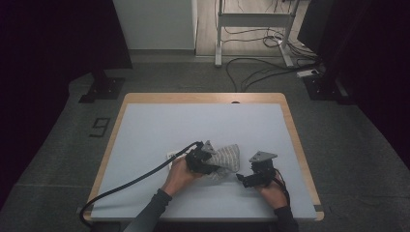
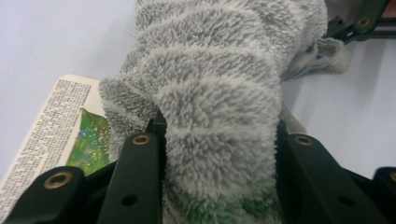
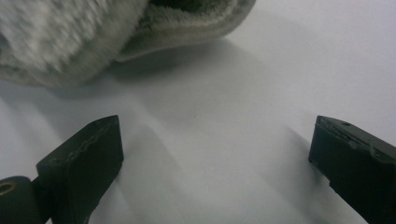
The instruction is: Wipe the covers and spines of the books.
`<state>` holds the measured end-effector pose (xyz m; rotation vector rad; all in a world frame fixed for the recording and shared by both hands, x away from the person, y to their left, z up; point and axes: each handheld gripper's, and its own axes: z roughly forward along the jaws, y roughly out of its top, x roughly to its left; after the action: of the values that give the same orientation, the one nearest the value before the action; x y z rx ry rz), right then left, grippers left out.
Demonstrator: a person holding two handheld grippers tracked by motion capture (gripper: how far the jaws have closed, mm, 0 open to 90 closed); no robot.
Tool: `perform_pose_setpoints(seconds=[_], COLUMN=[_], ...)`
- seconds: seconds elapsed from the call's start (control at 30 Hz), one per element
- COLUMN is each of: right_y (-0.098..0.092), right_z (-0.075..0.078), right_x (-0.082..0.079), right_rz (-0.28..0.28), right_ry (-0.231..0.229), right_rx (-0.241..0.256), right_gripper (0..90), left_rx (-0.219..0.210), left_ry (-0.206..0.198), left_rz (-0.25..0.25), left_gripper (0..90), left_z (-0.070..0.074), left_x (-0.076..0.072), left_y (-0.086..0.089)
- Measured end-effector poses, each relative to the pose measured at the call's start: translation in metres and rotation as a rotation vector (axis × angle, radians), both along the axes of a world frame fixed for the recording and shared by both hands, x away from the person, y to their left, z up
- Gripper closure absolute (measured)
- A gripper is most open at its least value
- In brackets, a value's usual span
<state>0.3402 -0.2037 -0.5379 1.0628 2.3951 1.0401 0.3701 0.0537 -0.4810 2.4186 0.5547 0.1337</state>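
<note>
Start at your left: a printed card [image 2: 70,135], with small text and a green glittery patch, lies flat on the table [image 1: 154,121] just beside the fluffy grey sock [image 1: 227,157], and the fabric covers one edge of it. Your left gripper [image 1: 205,166] is clamped on that sock, its jaws pressed into the pile on both sides in the left gripper view, with a thick fold bulging up between them. From that grip the sock [image 2: 219,93] runs away from the jaws and towards your right hand, so its long axis lies roughly across the table, from the held end to the ribbed cuff [image 2: 327,53] at the free end.

Your right gripper [image 1: 246,180] sits just to the right of the sock, low over the bare table, jaws spread wide with nothing between them. In the right gripper view the cuff [image 3: 187,23] lies ahead and to the upper left of the gap, near but apart. So the free end is the right hand's to take, and I judge it needs a short reach forward and left to bracket it
</note>
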Motion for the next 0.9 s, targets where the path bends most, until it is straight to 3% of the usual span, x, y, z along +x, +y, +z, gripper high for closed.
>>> perform_pose_setpoints(seconds=[0.27,0.47,0.7,0.9], right_y=[0.000,0.000,0.000,0.000], right_z=[0.000,0.000,0.000,0.000], right_x=[0.000,0.000,0.000,0.000], right_rz=[0.001,0.001,0.000,-0.001], right_ry=[0.000,-0.001,-0.003,-0.002], right_rx=[0.000,-0.001,-0.002,0.000], right_gripper=[2.2,2.2,2.2,2.3], left_rx=[-0.052,-0.052,-0.021,-0.046], left_ry=[-0.028,-0.057,-0.078,-0.072], left_rz=[0.015,0.035,0.049,0.090], left_gripper=[62.2,62.1,61.7,61.5], left_z=[0.023,0.036,0.043,0.046], left_x=[0.000,0.001,0.002,0.007], left_y=[0.009,0.019,0.031,0.051])
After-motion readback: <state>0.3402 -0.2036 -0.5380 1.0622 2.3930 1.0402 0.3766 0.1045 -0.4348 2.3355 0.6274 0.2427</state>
